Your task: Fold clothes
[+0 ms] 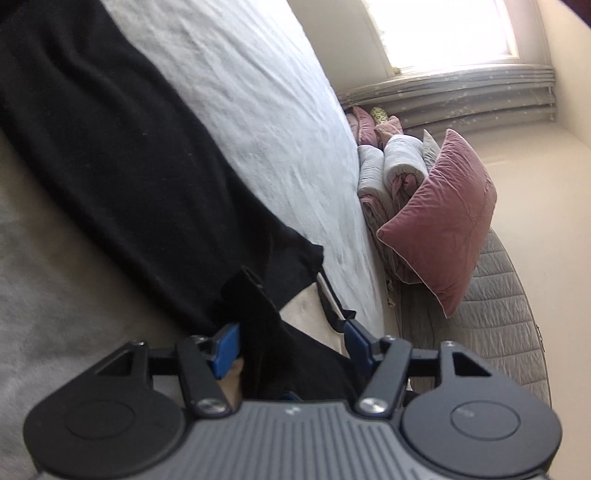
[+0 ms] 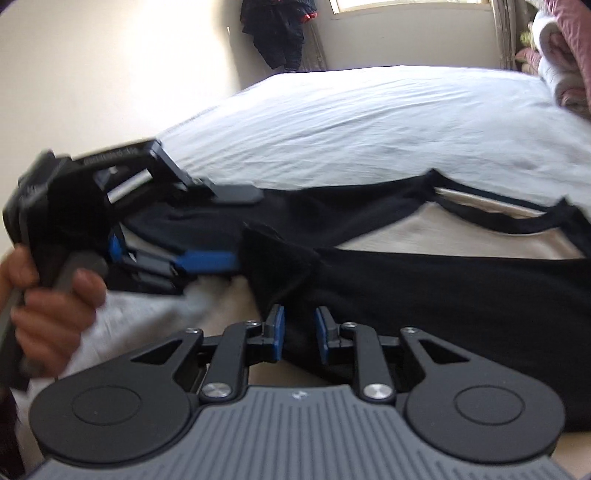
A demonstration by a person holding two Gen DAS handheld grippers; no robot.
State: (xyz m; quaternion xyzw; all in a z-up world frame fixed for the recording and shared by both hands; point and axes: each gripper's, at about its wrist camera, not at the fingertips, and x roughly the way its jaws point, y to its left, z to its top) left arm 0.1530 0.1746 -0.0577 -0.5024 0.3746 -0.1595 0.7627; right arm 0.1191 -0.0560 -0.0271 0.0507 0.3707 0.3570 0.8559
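Black garment (image 2: pixel 443 280): spread flat across the near part of the bed, neck opening toward the right in the right wrist view, a folded flap of cloth lying near the middle.
Bed sheet (image 2: pixel 369 122): white, wrinkled, under and beyond the garment.
Left gripper (image 1: pixel 291 343): jaws set wide, blue pads well apart; a fold of the black garment runs up between them, no pad seen pressing on it.
Left gripper from the right wrist view (image 2: pixel 221 229): lying sideways over the garment's left end, 1 blue finger (image 2: pixel 207 260) stretched along the cloth, blurred.
Hand (image 2: pixel 55 302): wrapped around the left gripper's handle at the left edge.
Right gripper (image 2: pixel 298 334): jaws narrow but parted, black cloth in the gap; contact between pads and cloth not clear enough to call a grip.
Pink cushion (image 1: pixel 439 221): leaning at the head of the bed, beside a rolled white and pink quilt (image 1: pixel 391 166).
Window (image 1: pixel 443 29): bright, above a grey curtain (image 1: pixel 461 92).
Dark clothes (image 2: pixel 277 33): hanging in the far corner of the room.
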